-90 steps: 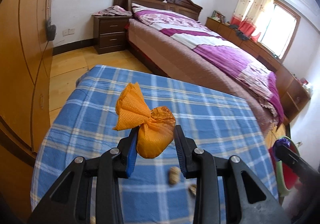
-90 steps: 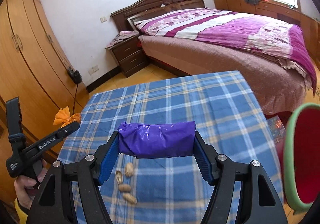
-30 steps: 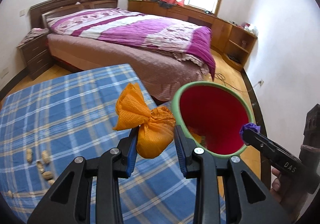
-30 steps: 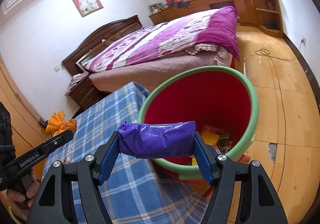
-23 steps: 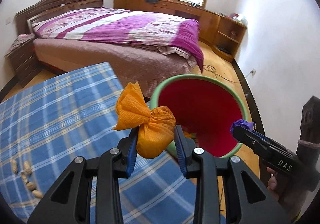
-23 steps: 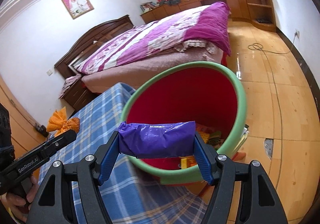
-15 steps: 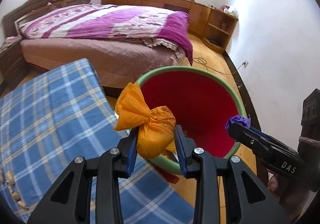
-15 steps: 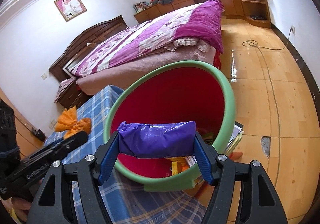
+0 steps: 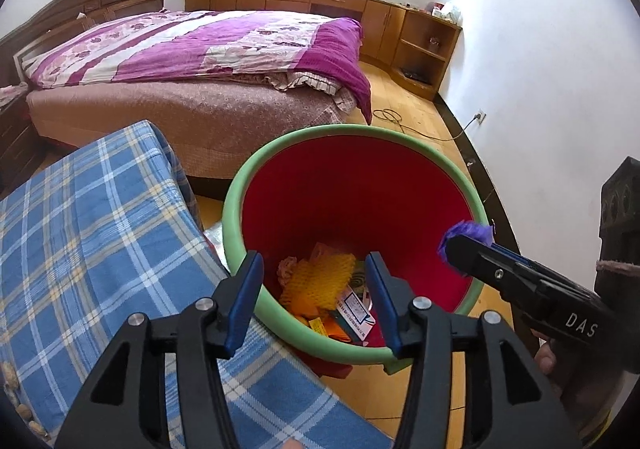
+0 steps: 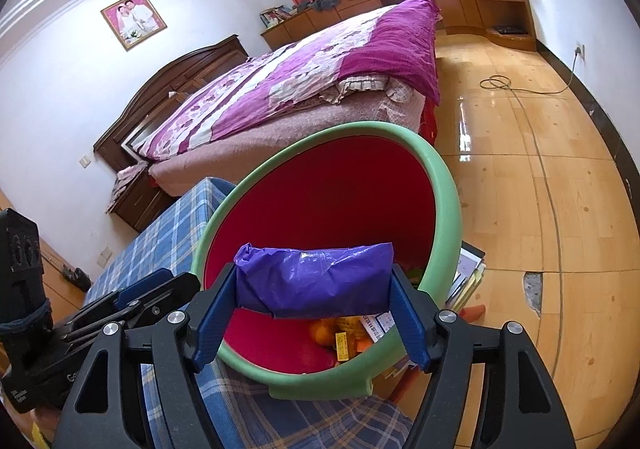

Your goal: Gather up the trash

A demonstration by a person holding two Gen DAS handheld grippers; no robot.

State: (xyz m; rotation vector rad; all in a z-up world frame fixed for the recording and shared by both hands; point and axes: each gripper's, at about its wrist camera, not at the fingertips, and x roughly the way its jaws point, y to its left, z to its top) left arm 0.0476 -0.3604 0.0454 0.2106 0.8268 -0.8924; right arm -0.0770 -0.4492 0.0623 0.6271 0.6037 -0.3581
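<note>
The right tool [image 9: 460, 245] carries the letters "DAS" in white on its black side, and the left tool [image 10: 188, 285], seen from the right wrist, shows "Ge" on its body with smaller white print lower down that is too fine to read. A white card with blue print lies in the bin, but you cannot make out its words.

The bin [image 9: 256, 169] is red inside with a green rim and stands on the floor just beside the worktop [image 9: 80, 217], which wears a blue checked cloth. Inside it you have the orange net bag [image 9: 316, 281] lying on top of other rubbish: the white card, small orange and yellow packets, and some darker scraps.

Your left tool [image 9: 314, 289] points down over the near rim of the bin. Its jaws have just been opening and stand apart with nothing between them; the orange net bag lies below, in the bin.

Your right tool [image 10: 314, 313] is tilted down over the mouth of the bin and is clamped on the purple bag [image 10: 316, 281], which spans the gap from one blue pad to the other. Your hand [image 9: 546, 357] shows at the handle.

A few peanut shells [image 9: 10, 381] lie on the worktop's near left edge.
</note>
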